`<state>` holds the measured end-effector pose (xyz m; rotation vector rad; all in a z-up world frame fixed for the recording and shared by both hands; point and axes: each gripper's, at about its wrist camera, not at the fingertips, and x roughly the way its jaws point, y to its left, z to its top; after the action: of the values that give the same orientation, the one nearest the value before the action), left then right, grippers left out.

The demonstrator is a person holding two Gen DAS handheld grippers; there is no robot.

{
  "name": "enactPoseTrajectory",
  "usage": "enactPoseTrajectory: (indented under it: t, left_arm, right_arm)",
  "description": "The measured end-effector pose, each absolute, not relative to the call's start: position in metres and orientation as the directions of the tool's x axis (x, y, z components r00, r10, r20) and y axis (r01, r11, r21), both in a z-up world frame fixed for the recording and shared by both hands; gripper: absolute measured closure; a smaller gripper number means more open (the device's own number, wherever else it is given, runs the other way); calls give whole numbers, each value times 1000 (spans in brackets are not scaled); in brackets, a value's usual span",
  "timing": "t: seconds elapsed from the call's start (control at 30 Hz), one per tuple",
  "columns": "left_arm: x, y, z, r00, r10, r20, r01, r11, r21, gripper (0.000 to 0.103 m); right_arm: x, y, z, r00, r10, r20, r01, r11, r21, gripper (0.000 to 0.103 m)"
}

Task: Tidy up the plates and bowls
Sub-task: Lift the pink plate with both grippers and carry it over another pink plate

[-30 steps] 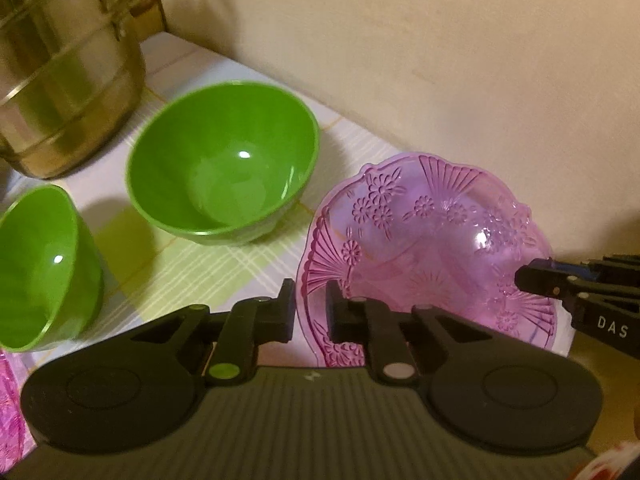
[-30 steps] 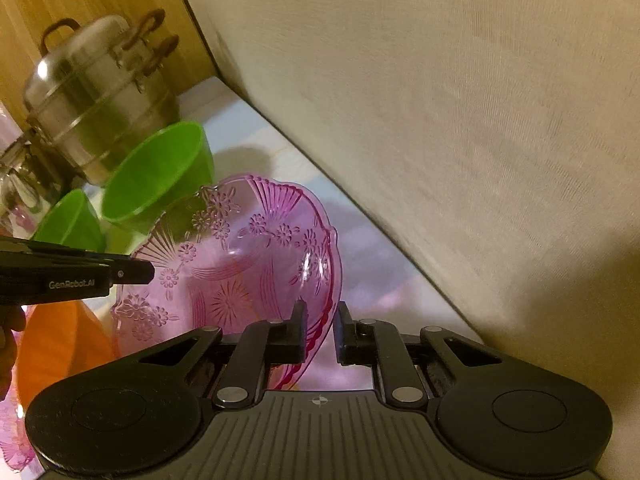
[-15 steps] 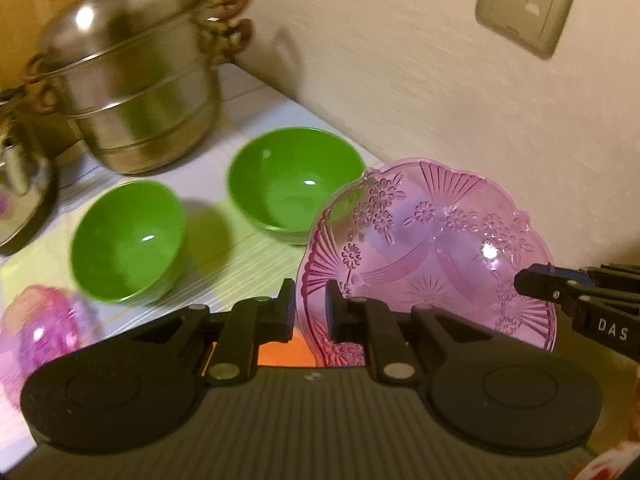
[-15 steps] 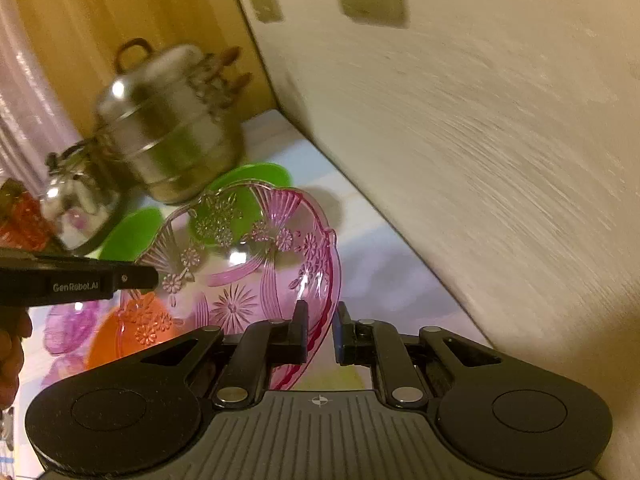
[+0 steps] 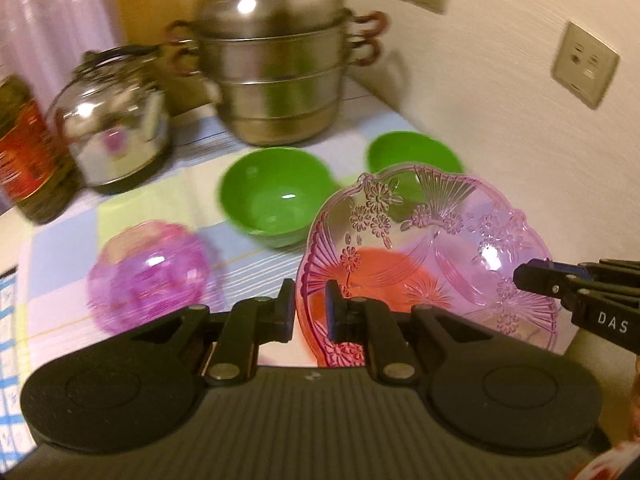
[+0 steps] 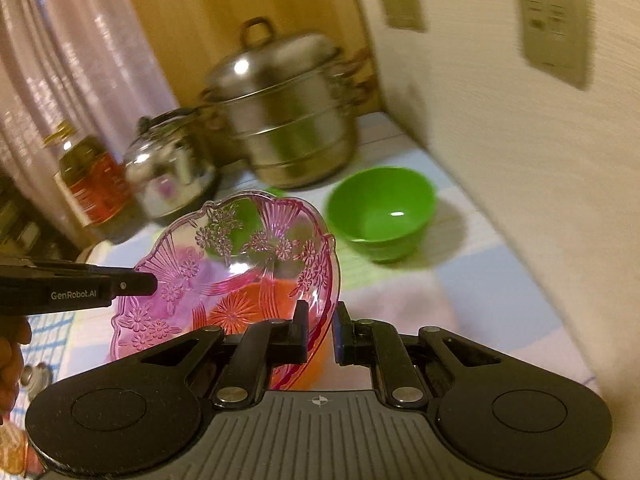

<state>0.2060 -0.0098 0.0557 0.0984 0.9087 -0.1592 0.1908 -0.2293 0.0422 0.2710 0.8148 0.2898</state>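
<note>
Left wrist view: the left gripper point(image 5: 310, 311) is clenched on the near rim of the pink glass plate point(image 5: 432, 256), its 2 fingers pinching the scalloped edge at 6 o'clock. The right gripper point(image 5: 524, 276) reaches in from 3 o'clock and meets the plate's far rim; whether it grips cannot be told here. The plate is tilted and held off the checked tablecloth point(image 5: 72, 248). An orange dish point(image 5: 384, 276) shows through the glass. A green bowl point(image 5: 276, 200) sits at 12 o'clock, a second green bowl point(image 5: 412, 152) at 1 o'clock near the wall. A blurred pink bowl point(image 5: 148, 276) lies at 9 o'clock. A steel steamer pot point(image 5: 280, 68), a kettle point(image 5: 112, 120) and an oil bottle point(image 5: 28, 152) stand at the back.

Right wrist view: the right gripper point(image 6: 321, 332) is clamped on the plate's point(image 6: 240, 264) rim, and the left gripper point(image 6: 148, 283) touches the opposite edge at 9 o'clock. 1 green bowl point(image 6: 384, 212) stands at 1 o'clock; the other point(image 6: 244, 224) is seen through the plate.
</note>
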Motion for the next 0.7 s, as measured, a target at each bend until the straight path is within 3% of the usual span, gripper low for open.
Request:
enactPoseTrajectory:
  t: [0.7]
  left_arm:
    - [169, 153, 39, 585, 39, -810, -63, 998, 2, 90]
  right_arm:
    - [208, -64, 28, 526, 487, -698, -381, 868, 319, 91]
